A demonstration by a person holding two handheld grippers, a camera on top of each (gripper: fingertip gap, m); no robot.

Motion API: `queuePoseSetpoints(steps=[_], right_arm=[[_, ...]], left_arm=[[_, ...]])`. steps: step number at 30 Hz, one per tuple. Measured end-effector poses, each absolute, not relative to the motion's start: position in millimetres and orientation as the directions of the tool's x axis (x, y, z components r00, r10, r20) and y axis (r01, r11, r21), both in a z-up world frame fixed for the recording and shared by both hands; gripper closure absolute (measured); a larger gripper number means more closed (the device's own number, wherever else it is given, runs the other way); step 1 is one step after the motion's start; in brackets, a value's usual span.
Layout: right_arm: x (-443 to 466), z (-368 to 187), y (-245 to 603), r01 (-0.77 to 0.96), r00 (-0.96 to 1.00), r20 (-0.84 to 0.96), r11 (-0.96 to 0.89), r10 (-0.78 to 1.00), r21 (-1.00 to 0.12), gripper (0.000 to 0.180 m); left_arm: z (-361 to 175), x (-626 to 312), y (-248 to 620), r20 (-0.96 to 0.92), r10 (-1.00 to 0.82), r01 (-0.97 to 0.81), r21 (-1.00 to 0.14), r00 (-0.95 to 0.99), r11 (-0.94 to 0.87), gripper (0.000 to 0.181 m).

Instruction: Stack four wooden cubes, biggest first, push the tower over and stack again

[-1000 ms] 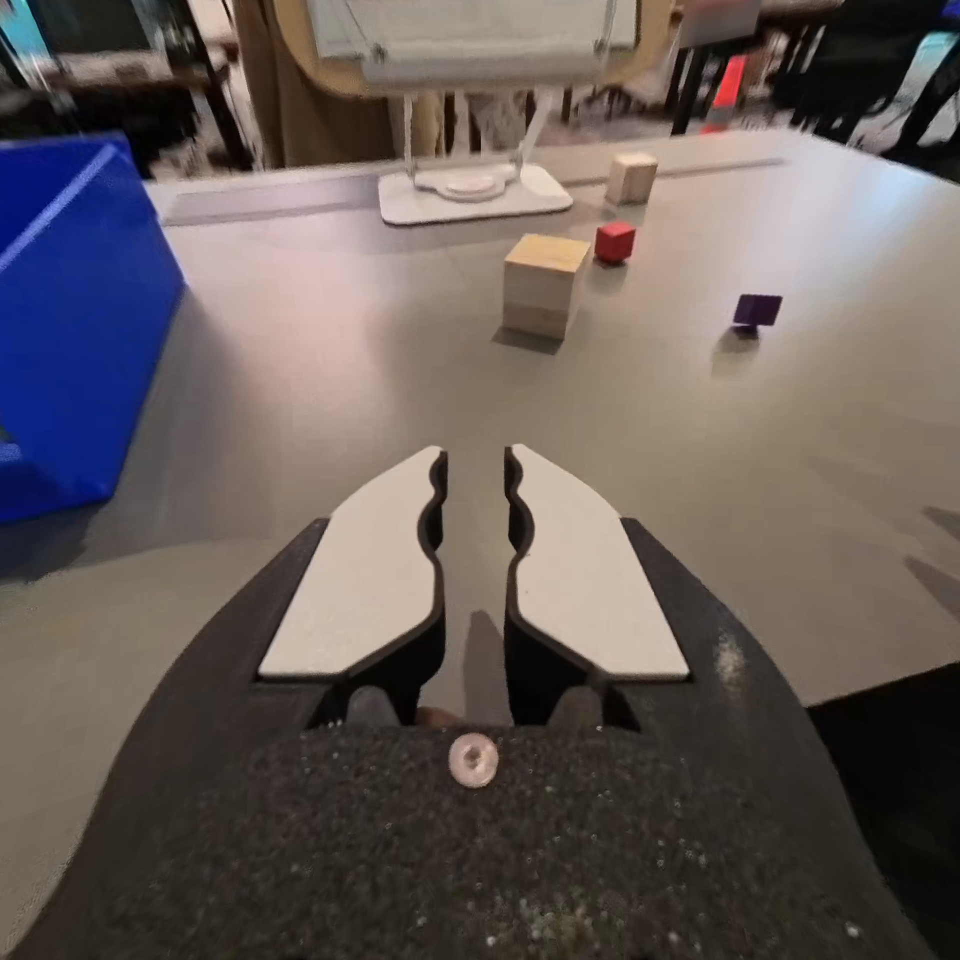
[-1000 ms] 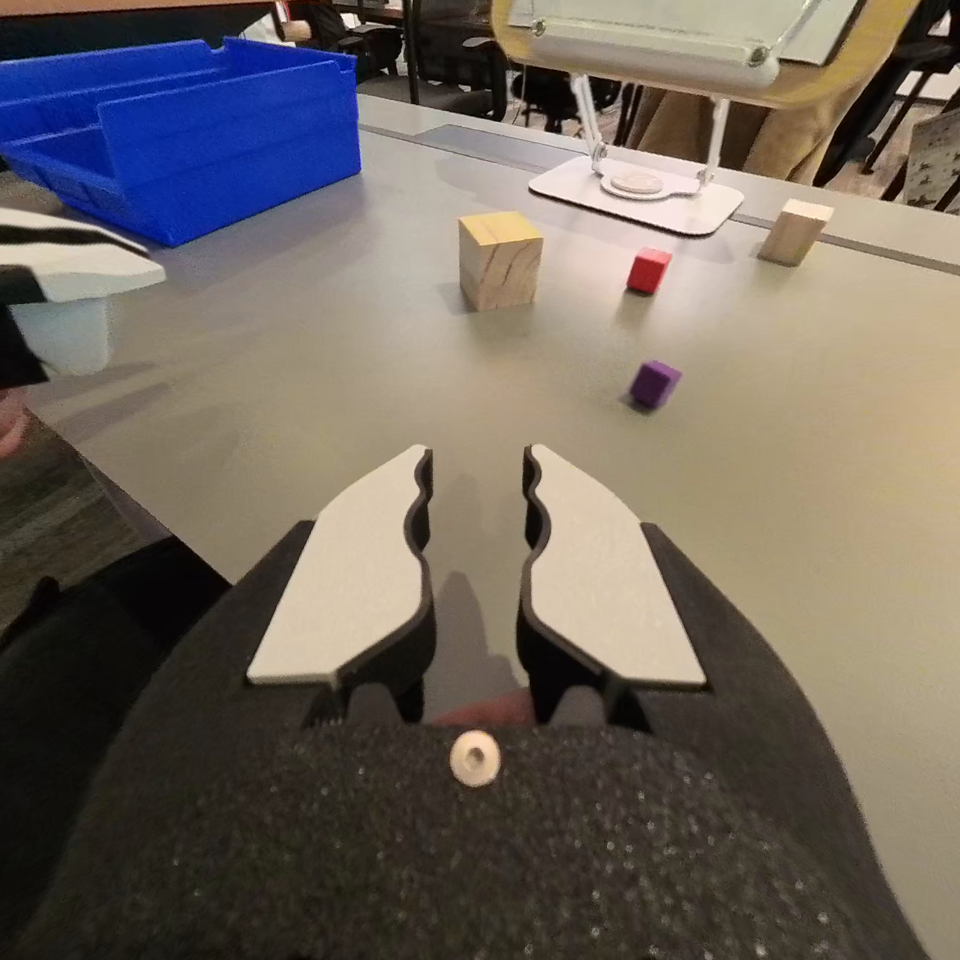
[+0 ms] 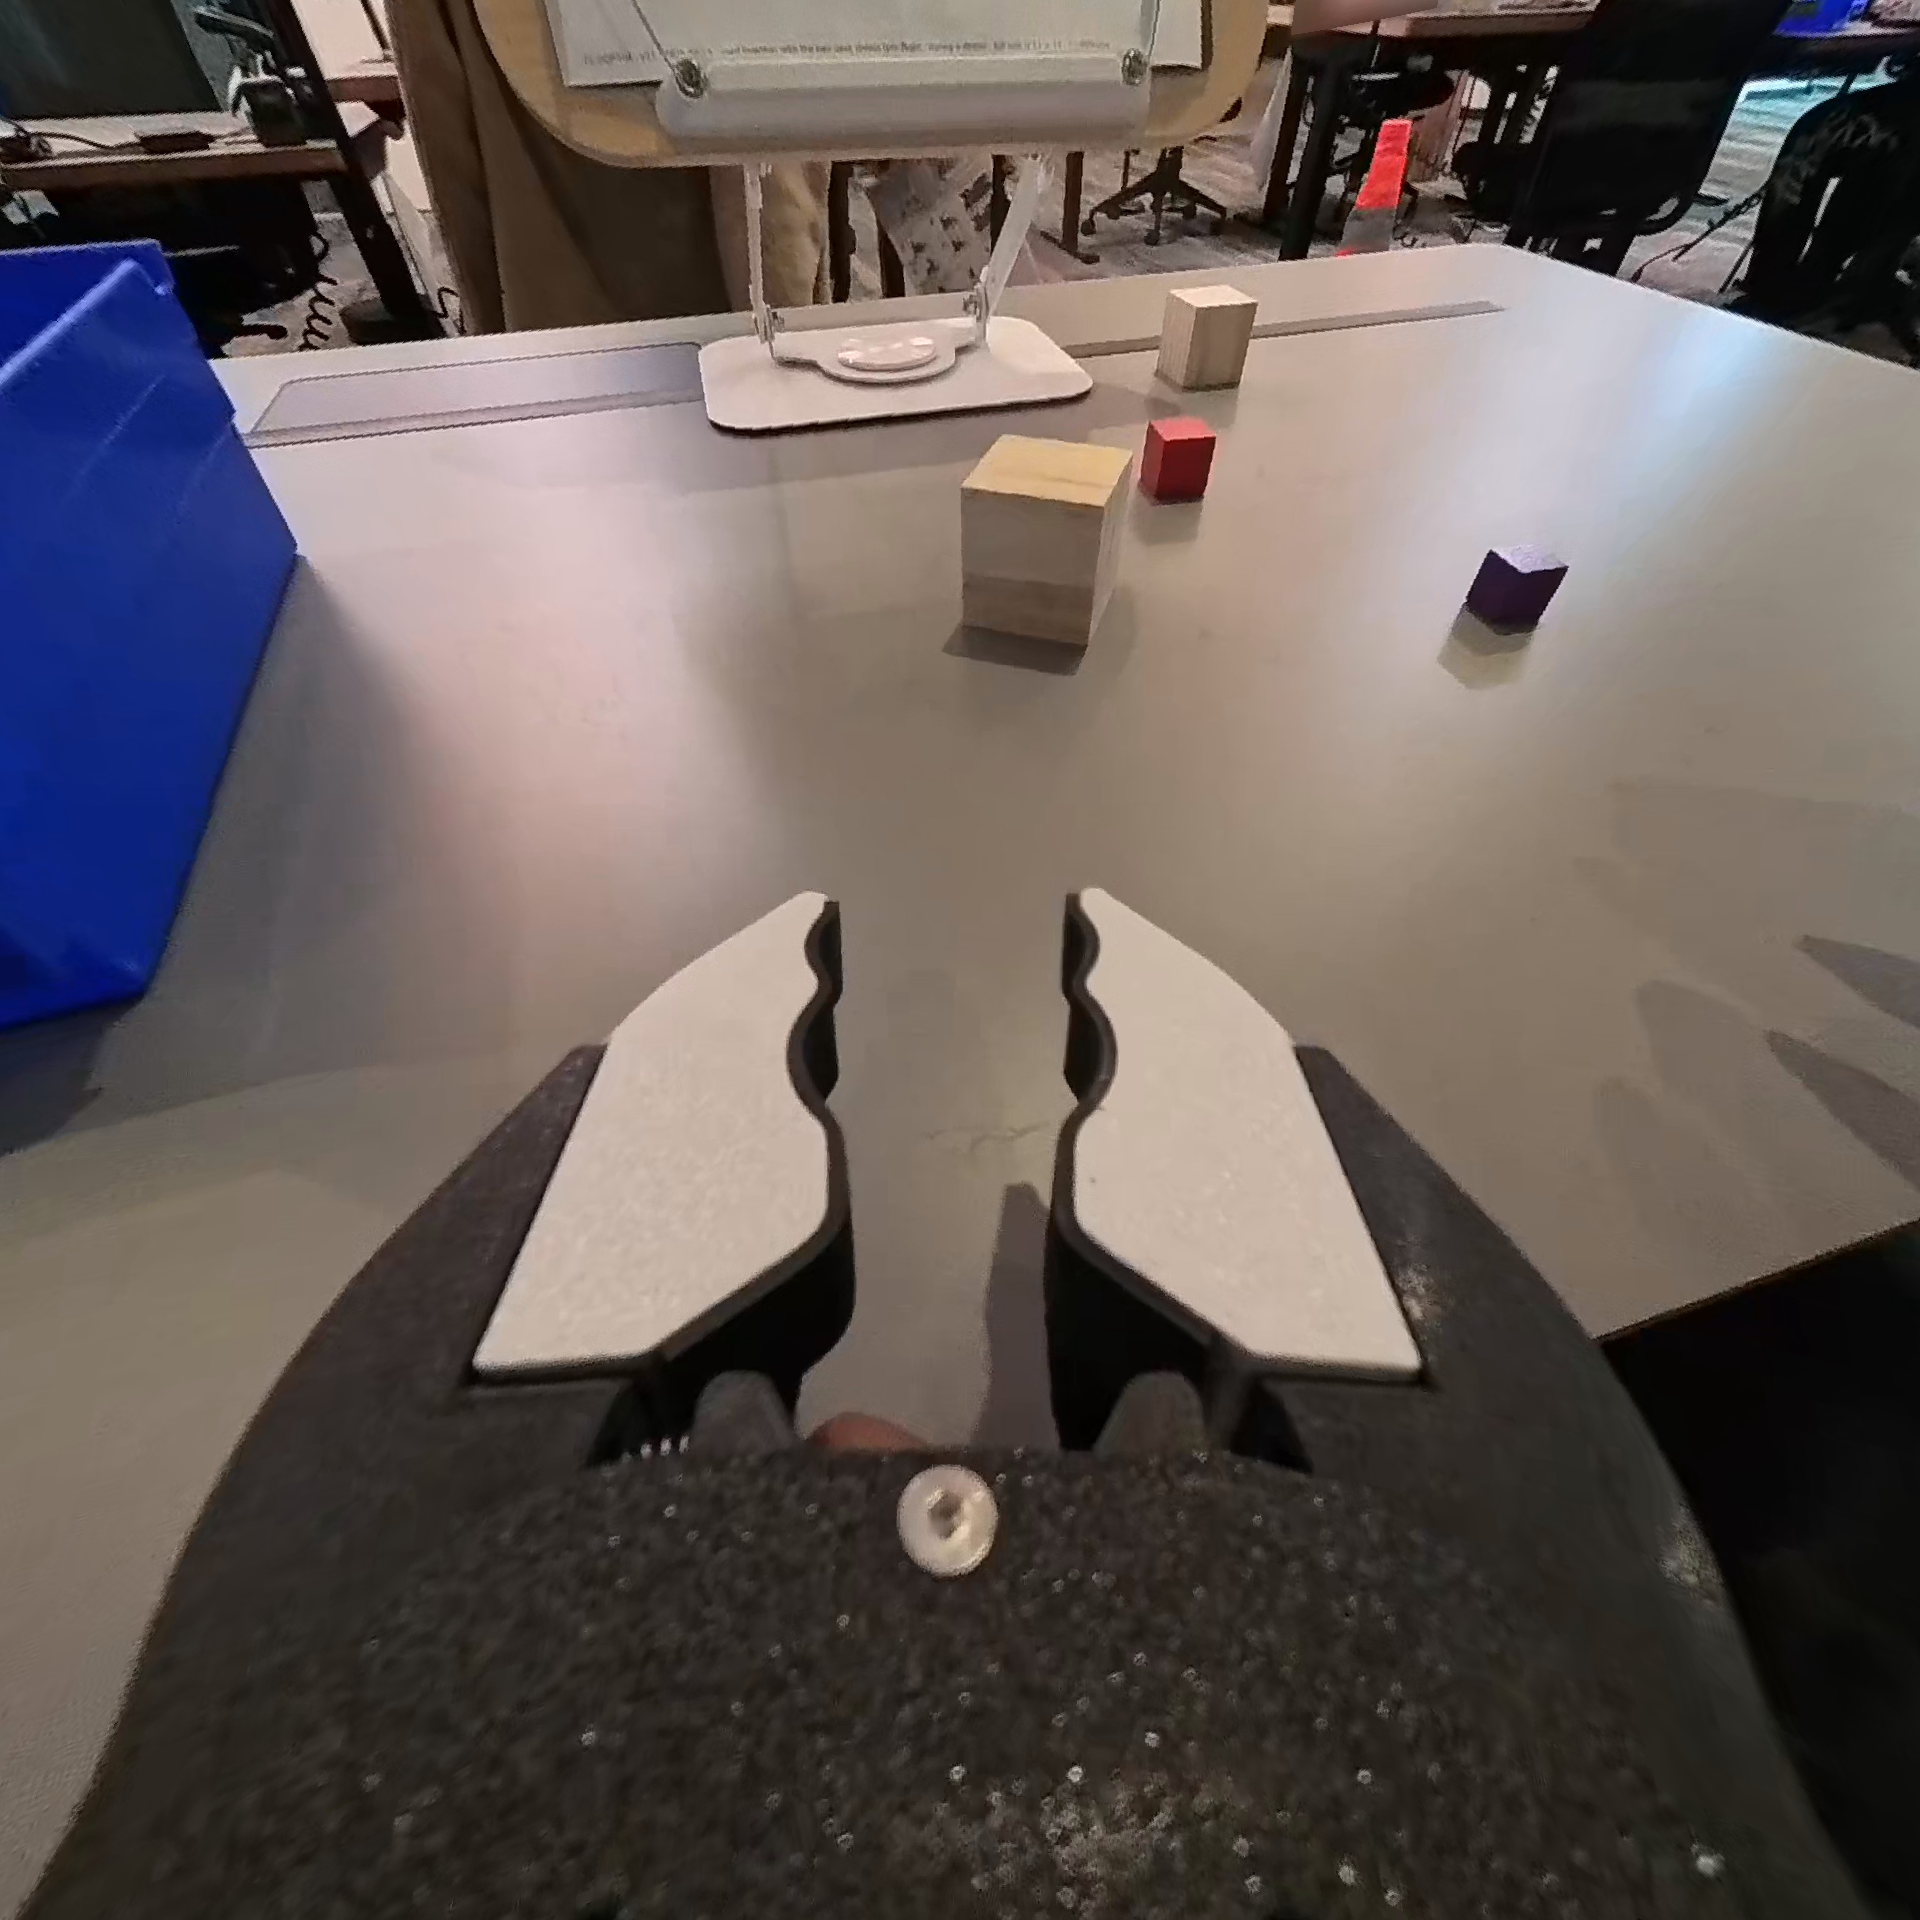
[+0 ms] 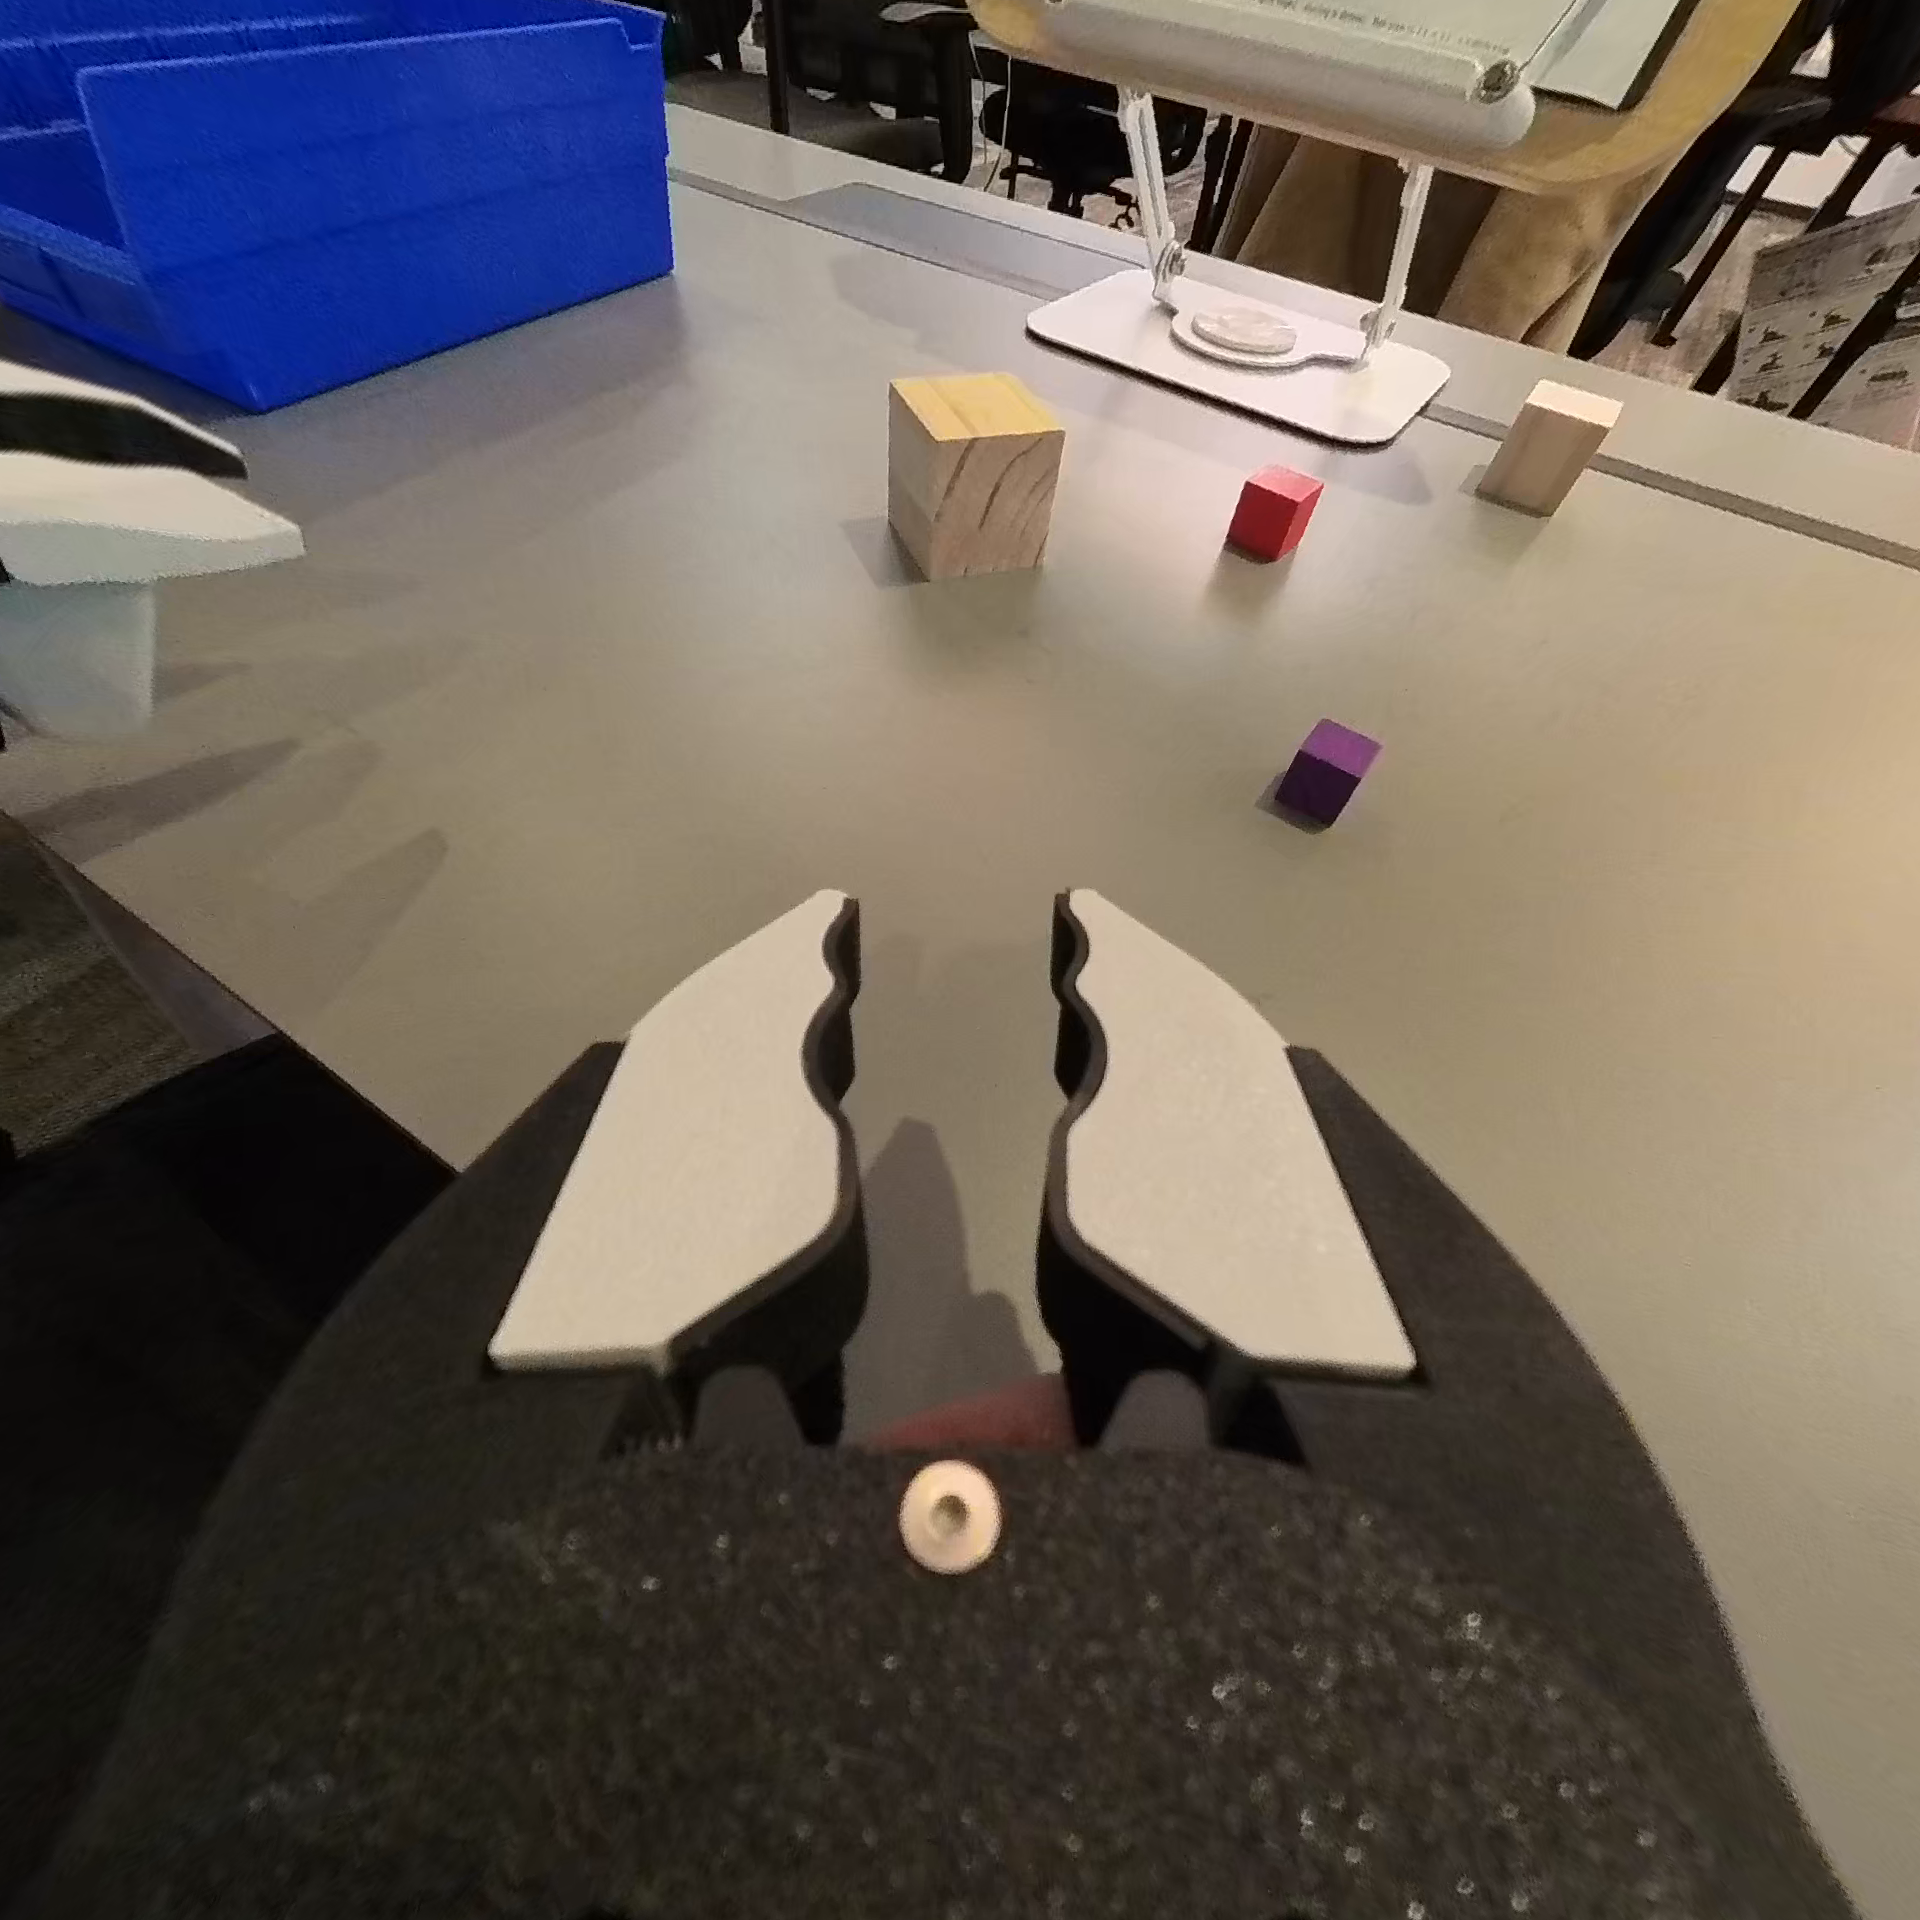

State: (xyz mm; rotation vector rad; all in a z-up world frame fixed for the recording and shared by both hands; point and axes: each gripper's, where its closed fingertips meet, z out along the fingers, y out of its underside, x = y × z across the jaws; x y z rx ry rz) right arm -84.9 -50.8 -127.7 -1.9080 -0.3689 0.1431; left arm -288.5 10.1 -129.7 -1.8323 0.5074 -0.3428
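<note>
Left gripper (image 3: 951,920) hovers over the near part of the grey table (image 3: 520,727), jaws parted by a modest gap with nothing between them, bare tabletop showing through. Right gripper (image 4: 956,920) likewise part-open and empty, held above the table's near edge. All four cubes stand apart on the table, none stacked. Ahead of the left gripper, slightly to its right: the big plain wooden cube (image 3: 1042,551), yellowish top face, resting flat. Just beyond that and to the right sits the red cube (image 3: 1177,458), near but not touching. Farther back still, the mid-size pale wooden cube (image 3: 1205,338), close to the white base of a document stand (image 3: 894,374). Well off to the right of the left gripper's line, the purple cube (image 3: 1515,587), alone. From the right gripper: purple cube (image 4: 1327,773) is nearest, ahead and to the right of the fingertips; red cube (image 4: 1274,511) beyond it; big cube (image 4: 974,473) almost straight ahead, a little left; pale cube (image 4: 1548,445) far right, by the stand base (image 4: 1236,358). Blue bins (image 4: 343,197) occupy the far left of the table; a bin wall (image 3: 104,623) sits close on the left gripper's left side. The left gripper's white finger (image 4: 135,520) shows at the left border of the right wrist view.
</note>
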Motion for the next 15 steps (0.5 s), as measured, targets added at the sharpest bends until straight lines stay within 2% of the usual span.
queuePoseSetpoints(steps=[4, 5, 7, 8, 11, 15], right_arm=[[-84, -126, -51, 0.191, 0.943, 0.083, -0.319, 0.322, -0.928, 0.145], [-84, -126, -52, 0.191, 0.942, 0.083, -0.318, 0.324, -0.929, 0.145], [-82, -125, -51, 0.197, 0.942, 0.090, -0.315, 0.323, -0.929, 0.146], [-81, -126, -50, 0.201, 0.943, 0.095, -0.316, 0.320, -0.927, 0.146], [-79, -126, -50, 0.206, 0.942, 0.099, -0.318, 0.320, -0.926, 0.146], [-76, -124, -50, 0.228, 0.939, 0.127, -0.305, 0.319, -0.925, 0.146]], left_arm=[[-133, -281, 10, -0.016, -0.520, -0.188, -0.941, 0.854, -0.280, 0.139], [-131, -274, 14, -0.012, -0.539, -0.202, -0.934, 0.842, -0.294, 0.134], [-129, -255, 29, -0.018, -0.565, -0.258, -0.901, 0.825, -0.349, 0.102], [-127, -243, 40, -0.028, -0.581, -0.285, -0.890, 0.814, -0.357, 0.097], [-124, -206, 91, -0.106, -0.597, -0.369, -0.866, 0.795, -0.338, 0.099], [-144, -167, 155, -0.125, -0.624, -0.464, -0.783, 0.771, -0.415, 0.094]])
